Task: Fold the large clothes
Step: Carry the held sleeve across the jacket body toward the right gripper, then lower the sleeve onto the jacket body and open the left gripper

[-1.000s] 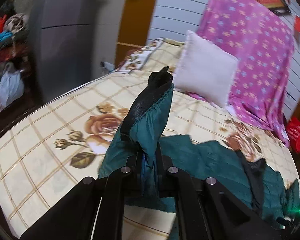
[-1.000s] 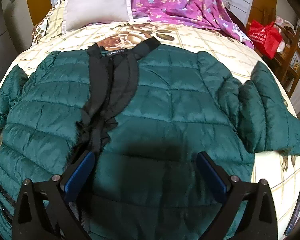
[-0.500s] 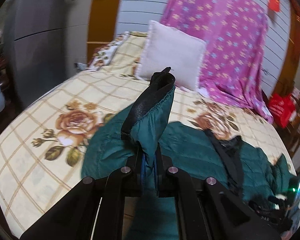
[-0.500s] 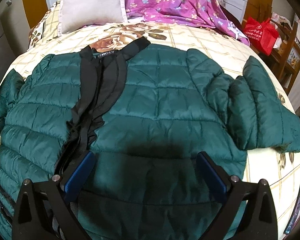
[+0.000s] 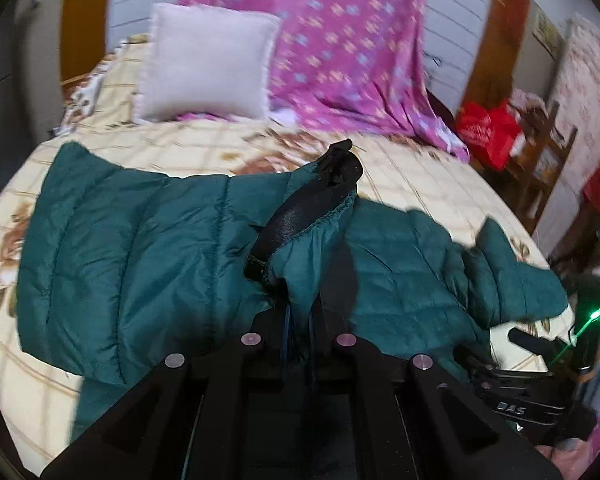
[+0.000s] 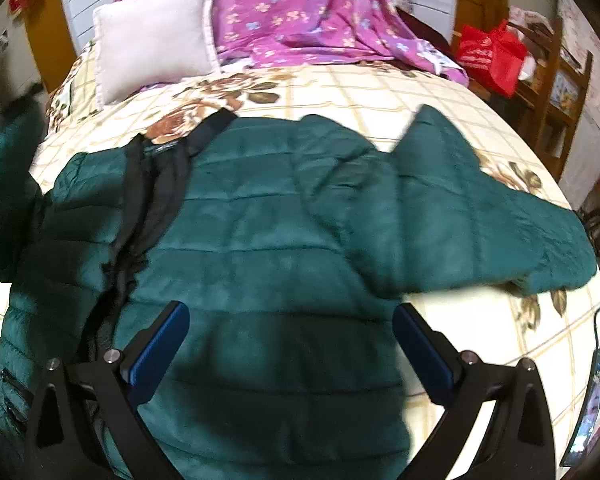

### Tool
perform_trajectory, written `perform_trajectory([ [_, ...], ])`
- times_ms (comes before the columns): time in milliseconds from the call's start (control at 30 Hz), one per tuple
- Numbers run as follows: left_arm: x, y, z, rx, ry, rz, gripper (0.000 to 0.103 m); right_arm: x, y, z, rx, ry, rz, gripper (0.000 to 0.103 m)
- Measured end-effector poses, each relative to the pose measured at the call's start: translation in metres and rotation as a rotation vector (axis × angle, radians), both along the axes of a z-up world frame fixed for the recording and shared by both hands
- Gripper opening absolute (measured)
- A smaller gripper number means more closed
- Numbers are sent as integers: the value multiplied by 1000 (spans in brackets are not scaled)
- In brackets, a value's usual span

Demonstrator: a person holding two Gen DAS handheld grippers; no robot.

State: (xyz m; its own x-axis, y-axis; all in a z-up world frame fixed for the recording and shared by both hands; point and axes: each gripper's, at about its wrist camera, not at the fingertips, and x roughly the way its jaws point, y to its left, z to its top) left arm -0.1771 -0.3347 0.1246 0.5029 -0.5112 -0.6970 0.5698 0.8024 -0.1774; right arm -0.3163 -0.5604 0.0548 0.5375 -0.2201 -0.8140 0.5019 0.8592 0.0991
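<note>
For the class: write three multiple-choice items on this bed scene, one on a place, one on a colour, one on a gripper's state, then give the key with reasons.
1. Where does the white pillow lie?
A. at the bed's head beside the purple blanket
B. on the jacket
C. on the floor

2. What colour is the jacket?
A. red
B. dark green
C. yellow

3. How is the left gripper?
A. open, empty
B. shut on the sleeve cuff
C. out of view

Key: A, pillow stands by the blanket; B, its quilted shell is green; B, fabric is pinched between closed fingers.
</note>
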Motion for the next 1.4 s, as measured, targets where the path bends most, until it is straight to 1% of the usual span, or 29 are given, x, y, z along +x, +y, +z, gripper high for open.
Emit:
perform_trajectory([
  [133,-2,-29,-27,0,46,-46,0,-15,-16,-4,41,-12,-21,103],
  [233,5,-43,-52,4,124,-69,0,-20,-22,-7,73,-22,-14,103],
  [300,7,-48,-66,-26,183,-95,0,-20,-23,-9,74,-20,-5,103],
  [367,6,-47,-71,-56,196,-130,0,-19,-24,-9,76,-20,-2,103],
  [400,5,-48,-70,-66,197,-152,6,-19,-24,-9,78,-22,-3,103],
  [433,3,-48,-67,-82,208,-193,14,-20,-23,-9,80,-24,-4,103],
  [467,2,-46,-63,-99,220,-223,16,-20,-24,-9,84,-26,-5,103],
  [533,-2,-38,-49,-127,225,-244,18,-19,-24,-6,88,-32,-4,103],
  [567,-5,-32,-39,-140,215,-254,19,-19,-23,-2,89,-40,-2,103],
  [633,-10,-15,-17,-158,174,-273,28,-19,-20,4,102,-59,3,103],
  [700,-13,8,5,-132,112,-249,29,-14,-15,12,150,-98,28,103],
  [733,-10,18,11,-127,95,-232,29,-10,-12,15,171,-112,41,103],
  [833,7,60,25,-88,55,-121,29,14,4,19,211,-134,100,103],
  [900,22,87,26,-74,44,-34,29,34,17,15,200,-118,126,102],
  [933,30,102,25,-62,42,19,29,46,22,10,199,-99,134,100],
  [967,38,116,23,-54,50,63,29,56,25,4,208,-84,140,98],
  [1000,45,129,20,-51,63,100,29,69,28,-6,237,-65,151,86],
  [1033,50,138,18,-52,72,122,29,76,29,-14,262,-54,159,59],
  [1067,54,147,15,-53,76,142,29,80,29,-20,287,-49,161,45],
  [1100,58,154,13,-50,75,162,29,81,28,-24,321,-69,164,30],
  [1133,61,160,12,-45,72,179,29,80,28,-21,326,-96,165,24],
  [1167,64,165,10,-43,70,188,29,78,30,-16,296,-114,175,22],
  [1233,70,169,5,-40,70,200,29,73,34,4,157,-140,187,19],
  [1300,75,169,-3,-36,76,208,29,68,28,23,15,-149,155,19],
  [1367,78,165,-12,-33,90,208,29,70,16,28,-69,-134,111,19],
  [1400,79,160,-19,-28,105,204,29,74,8,25,-87,-124,89,19],
])
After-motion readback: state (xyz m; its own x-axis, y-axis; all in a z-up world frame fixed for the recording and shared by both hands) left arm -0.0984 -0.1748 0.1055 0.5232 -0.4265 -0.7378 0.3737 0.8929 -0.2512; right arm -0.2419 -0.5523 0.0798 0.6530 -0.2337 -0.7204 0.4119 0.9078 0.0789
